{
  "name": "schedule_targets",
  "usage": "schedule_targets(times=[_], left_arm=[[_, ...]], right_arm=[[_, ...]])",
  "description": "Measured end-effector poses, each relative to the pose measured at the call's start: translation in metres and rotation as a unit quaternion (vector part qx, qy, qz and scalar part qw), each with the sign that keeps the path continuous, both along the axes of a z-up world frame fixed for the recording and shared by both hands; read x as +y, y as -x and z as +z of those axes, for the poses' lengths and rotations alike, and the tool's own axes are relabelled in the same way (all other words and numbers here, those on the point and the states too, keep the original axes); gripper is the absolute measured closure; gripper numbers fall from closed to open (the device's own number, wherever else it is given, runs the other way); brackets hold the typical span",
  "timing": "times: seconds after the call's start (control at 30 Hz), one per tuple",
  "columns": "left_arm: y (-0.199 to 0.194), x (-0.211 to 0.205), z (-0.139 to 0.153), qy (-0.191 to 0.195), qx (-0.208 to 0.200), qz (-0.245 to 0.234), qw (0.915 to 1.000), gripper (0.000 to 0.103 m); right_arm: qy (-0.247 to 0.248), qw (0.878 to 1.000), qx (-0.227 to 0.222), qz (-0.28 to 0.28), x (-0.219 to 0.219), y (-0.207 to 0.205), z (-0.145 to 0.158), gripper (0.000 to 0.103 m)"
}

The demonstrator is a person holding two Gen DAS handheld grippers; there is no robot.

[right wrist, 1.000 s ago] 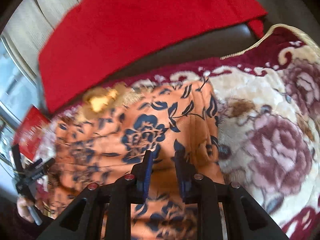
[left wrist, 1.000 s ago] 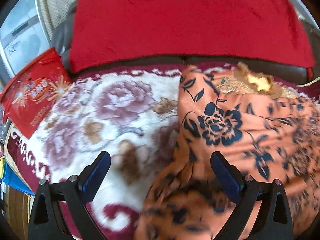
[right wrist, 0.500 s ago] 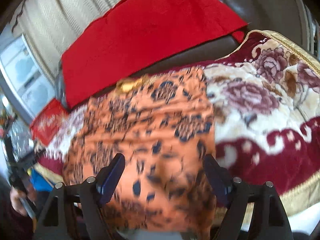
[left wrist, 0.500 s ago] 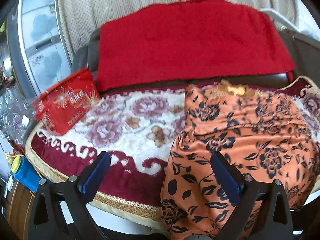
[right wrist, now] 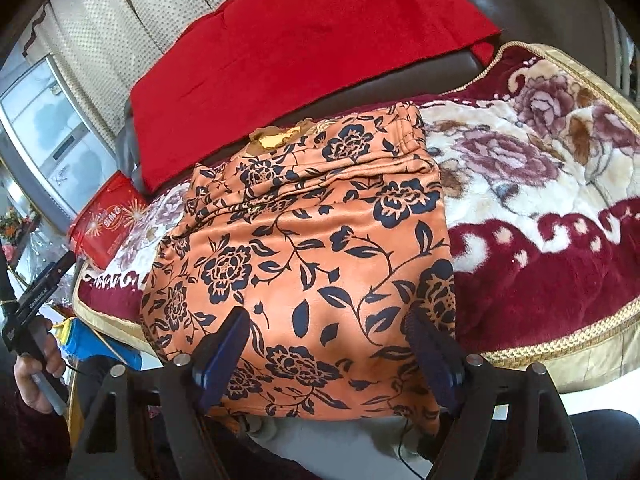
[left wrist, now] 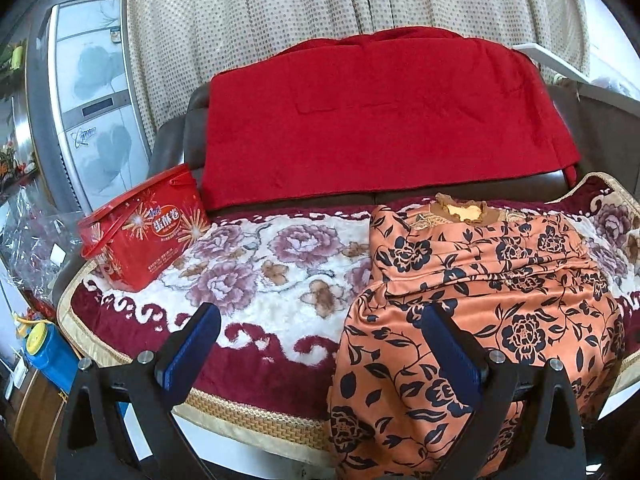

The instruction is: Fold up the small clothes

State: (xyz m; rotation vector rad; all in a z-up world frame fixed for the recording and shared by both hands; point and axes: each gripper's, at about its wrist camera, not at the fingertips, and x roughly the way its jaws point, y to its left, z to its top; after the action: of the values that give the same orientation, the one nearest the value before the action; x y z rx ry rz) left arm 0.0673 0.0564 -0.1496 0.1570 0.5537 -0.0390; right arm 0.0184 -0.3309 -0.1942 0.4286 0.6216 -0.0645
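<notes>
An orange garment with dark blue flowers (left wrist: 480, 300) lies on a flowered blanket (left wrist: 260, 272) over a sofa seat, its lower part hanging over the front edge. It also shows in the right wrist view (right wrist: 320, 248). A gold collar (left wrist: 464, 212) sits at its far end. My left gripper (left wrist: 320, 348) is open and empty, held back in front of the sofa, left of the garment. My right gripper (right wrist: 328, 344) is open and empty, held back before the garment's hanging edge.
A red cloth (left wrist: 380, 112) drapes the sofa back. A red snack tin (left wrist: 148, 232) stands on the blanket at left. A blue container (left wrist: 44, 352) sits on the floor at left. The hand with the left gripper (right wrist: 32, 320) shows in the right wrist view.
The right gripper has opened and let go of the garment. Both grippers have pulled back from the sofa, so the whole garment and blanket now show.
</notes>
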Motion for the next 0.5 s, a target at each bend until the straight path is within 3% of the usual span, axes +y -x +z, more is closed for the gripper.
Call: schedule_targets(times=[0.1,0.2,0.37,0.5], left_arm=[[-0.002,0.003,-0.007,0.011,0.022,-0.001,0.9997,0.003],[-0.012,0.013,-0.027,0.045,0.081,0.004,0.9957,0.003],[-0.028,0.041,-0.086,0.094,0.206,0.042,0.9732,0.003],[-0.024,0.051,-0.123,0.083,0.258,0.065,0.9606,0.003]], right_arm=[[-0.006,1.000,0.007,-0.007,-0.004,0.003,-0.005,0.020],[-0.015,1.000,0.019,-0.017,-0.011,0.006,-0.012,0.020],[-0.052,0.996,0.057,-0.033,-0.027,0.007,-0.034,0.020],[-0.075,0.993,0.079,-0.040,-0.037,0.009,-0.051,0.020]])
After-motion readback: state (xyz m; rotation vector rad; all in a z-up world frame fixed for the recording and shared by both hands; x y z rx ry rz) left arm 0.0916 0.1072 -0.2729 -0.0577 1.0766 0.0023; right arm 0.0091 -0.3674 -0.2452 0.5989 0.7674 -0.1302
